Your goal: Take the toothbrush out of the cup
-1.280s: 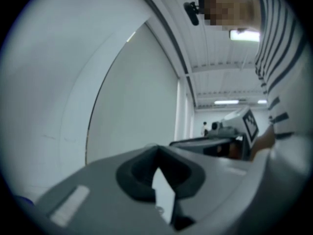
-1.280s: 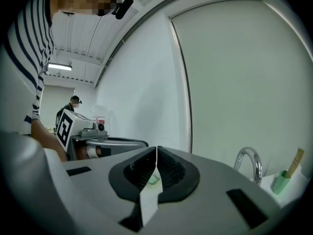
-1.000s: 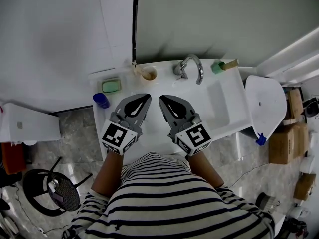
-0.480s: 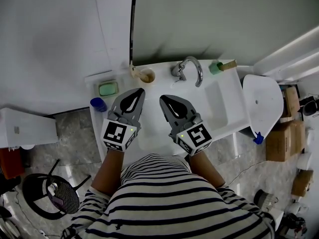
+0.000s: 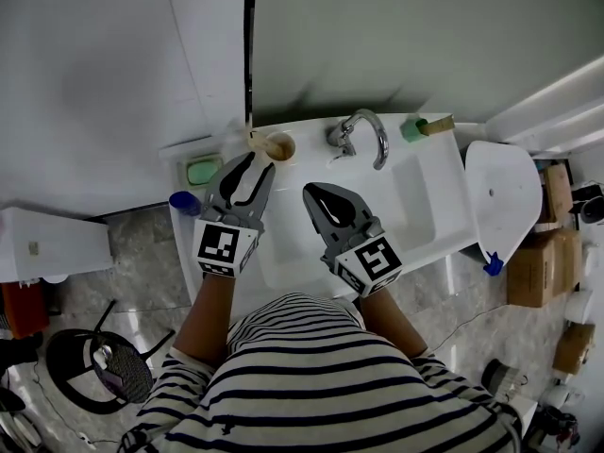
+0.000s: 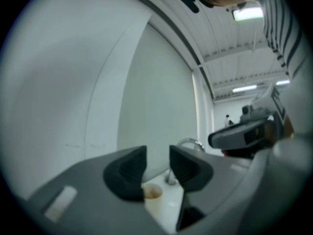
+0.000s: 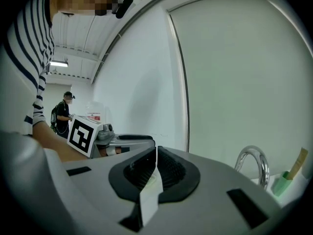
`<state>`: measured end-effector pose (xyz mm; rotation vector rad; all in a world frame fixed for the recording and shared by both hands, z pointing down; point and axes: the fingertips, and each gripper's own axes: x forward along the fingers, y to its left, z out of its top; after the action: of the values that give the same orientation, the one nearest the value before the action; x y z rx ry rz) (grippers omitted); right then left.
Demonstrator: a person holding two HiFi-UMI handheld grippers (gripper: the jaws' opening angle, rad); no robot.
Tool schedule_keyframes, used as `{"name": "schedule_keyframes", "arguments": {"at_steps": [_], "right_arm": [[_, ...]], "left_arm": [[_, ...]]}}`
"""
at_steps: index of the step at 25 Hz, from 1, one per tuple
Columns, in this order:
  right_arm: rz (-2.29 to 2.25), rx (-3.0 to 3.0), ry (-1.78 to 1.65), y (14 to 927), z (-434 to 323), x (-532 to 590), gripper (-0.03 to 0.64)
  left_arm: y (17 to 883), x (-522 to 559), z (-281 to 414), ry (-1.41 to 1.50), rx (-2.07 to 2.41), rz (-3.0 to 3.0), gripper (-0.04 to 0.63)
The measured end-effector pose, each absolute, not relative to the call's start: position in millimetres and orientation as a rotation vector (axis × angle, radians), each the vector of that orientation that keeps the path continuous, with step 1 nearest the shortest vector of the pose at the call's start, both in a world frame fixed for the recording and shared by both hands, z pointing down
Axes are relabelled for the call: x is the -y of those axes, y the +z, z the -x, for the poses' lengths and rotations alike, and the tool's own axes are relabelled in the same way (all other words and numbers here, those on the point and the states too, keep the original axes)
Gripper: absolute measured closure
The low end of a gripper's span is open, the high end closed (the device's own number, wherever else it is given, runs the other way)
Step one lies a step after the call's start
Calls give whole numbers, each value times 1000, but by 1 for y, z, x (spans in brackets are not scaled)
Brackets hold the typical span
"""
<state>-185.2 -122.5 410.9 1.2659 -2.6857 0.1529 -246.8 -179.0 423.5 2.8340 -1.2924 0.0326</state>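
A tan cup (image 5: 280,145) stands at the back of the white counter, left of the faucet. A thin pale toothbrush (image 5: 251,128) sticks up from its left side. My left gripper (image 5: 249,163) points at the cup from just in front; its jaws are opening, with nothing between them. In the left gripper view the cup (image 6: 153,193) shows low in the gap of that gripper (image 6: 157,153). My right gripper (image 5: 310,190) hovers shut over the basin's front left, empty. The right gripper view shows its jaws (image 7: 156,151) pressed together.
A chrome faucet (image 5: 366,128) curves over the white basin (image 5: 429,196). A green soap dish (image 5: 203,171) and a blue cup (image 5: 185,202) sit at the counter's left end. A green holder with a wooden handle (image 5: 421,126) is at the back right. Cardboard boxes (image 5: 533,272) stand on the floor right.
My left gripper has moved forward toward the cup and its jaws have parted from shut. The right gripper has stayed about where it was, still shut.
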Motion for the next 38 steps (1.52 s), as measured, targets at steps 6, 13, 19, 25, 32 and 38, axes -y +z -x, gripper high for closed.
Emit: {"name": "schedule_keyframes", "arguments": {"at_steps": [6, 13, 19, 25, 32, 38], "right_arm": [[-1262, 2696, 175, 413, 182, 127, 608], [-1255, 2698, 198, 421, 180, 137, 608], [-1252, 2694, 214, 426, 178, 145, 607], [-1252, 2689, 223, 429, 179, 151, 608], [-1237, 2680, 237, 438, 181, 160, 608], [-1227, 2669, 248, 440, 184, 166, 609]], "left_arm": [[426, 194, 247, 49, 1329, -2837, 374], [442, 215, 246, 94, 1354, -2805, 319], [462, 230, 247, 143, 1356, -2765, 303], [482, 244, 251, 175, 1341, -2715, 276], [500, 254, 250, 183, 1294, -2678, 270], [511, 259, 243, 202, 1255, -2670, 270]]}}
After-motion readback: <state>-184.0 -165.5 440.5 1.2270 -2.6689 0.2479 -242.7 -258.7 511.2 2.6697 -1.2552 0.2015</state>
